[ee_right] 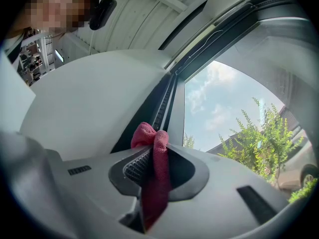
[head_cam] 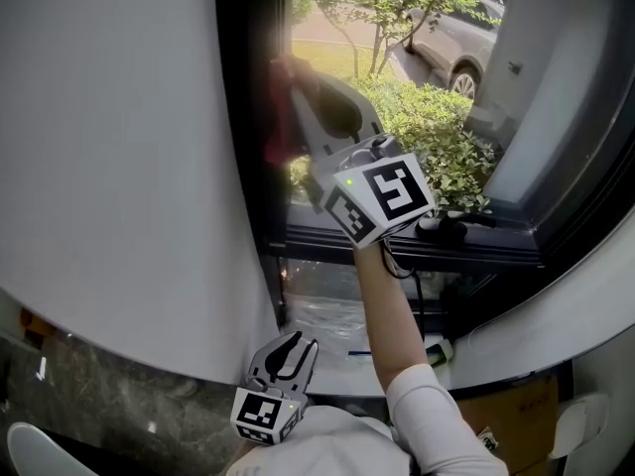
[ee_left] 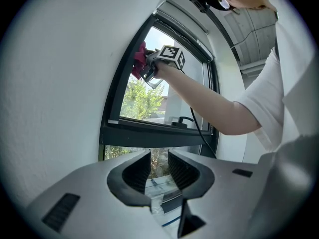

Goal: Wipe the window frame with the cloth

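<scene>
Left gripper (head_cam: 286, 353) low and close to my body, beside the white wall (head_cam: 119, 147). Its fingers (ee_left: 137, 171) stand a narrow way apart with nothing between them; through the gap I see only the lower part of the window. It touches nothing.

Right arm reaches up and forward, white sleeve (head_cam: 437, 415) at the bottom of the head view, bare forearm (head_cam: 389, 305) above it. The marker cube faces up toward my head.

Right gripper (ee_right: 157, 153) is raised high at the left side of the window. Its fingers (ee_right: 137, 166) are closed tight on the cloth (ee_right: 155, 183), a dark pink one. Most of the cloth hangs down through the jaws toward the gripper body. A bunched end sticks out past the fingertips.

That bunched end lies against the dark upright of the frame (ee_right: 162, 101), where the frame meets the wall. In the head view the cloth is a red blur at the same upright. From the left gripper view it sits on the frame's left side, near the top.

Beyond the window: green shrubs (head_cam: 437, 137), a parked car (head_cam: 461, 43), bright sky.
</scene>
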{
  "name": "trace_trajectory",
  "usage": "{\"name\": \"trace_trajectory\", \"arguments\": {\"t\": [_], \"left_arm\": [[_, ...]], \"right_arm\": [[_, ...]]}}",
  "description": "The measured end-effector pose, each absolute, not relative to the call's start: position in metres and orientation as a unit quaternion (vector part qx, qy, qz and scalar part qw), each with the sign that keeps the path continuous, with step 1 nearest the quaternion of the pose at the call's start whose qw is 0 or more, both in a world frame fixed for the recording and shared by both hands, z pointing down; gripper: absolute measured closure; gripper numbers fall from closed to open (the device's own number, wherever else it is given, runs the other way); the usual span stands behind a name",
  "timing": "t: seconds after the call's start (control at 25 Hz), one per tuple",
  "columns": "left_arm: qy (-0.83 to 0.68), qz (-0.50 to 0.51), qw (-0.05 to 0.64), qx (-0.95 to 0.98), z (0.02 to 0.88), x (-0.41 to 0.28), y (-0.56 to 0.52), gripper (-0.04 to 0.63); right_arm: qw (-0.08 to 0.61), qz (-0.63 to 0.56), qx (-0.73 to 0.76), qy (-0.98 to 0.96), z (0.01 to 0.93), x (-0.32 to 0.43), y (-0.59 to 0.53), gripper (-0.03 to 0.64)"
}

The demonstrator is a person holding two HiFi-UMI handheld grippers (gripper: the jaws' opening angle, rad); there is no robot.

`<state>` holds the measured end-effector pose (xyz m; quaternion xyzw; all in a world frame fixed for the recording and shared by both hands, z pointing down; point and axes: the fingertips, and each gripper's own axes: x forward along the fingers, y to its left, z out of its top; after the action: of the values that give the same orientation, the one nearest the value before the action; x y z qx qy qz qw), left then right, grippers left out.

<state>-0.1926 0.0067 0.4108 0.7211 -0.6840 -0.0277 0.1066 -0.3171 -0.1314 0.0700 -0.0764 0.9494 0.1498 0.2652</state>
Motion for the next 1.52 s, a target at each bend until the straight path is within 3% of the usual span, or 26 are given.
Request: {"name": "trace_trajectory", "arguments": {"t": [1.52], "left_arm": [[-0.674,-0.028,0.101,0.731,0.411,-0.19,0.015,0.48]], "right_arm": [[0.246,0.116,-0.085,0.959,0.12,-0.316,-0.133,0.545]]}}
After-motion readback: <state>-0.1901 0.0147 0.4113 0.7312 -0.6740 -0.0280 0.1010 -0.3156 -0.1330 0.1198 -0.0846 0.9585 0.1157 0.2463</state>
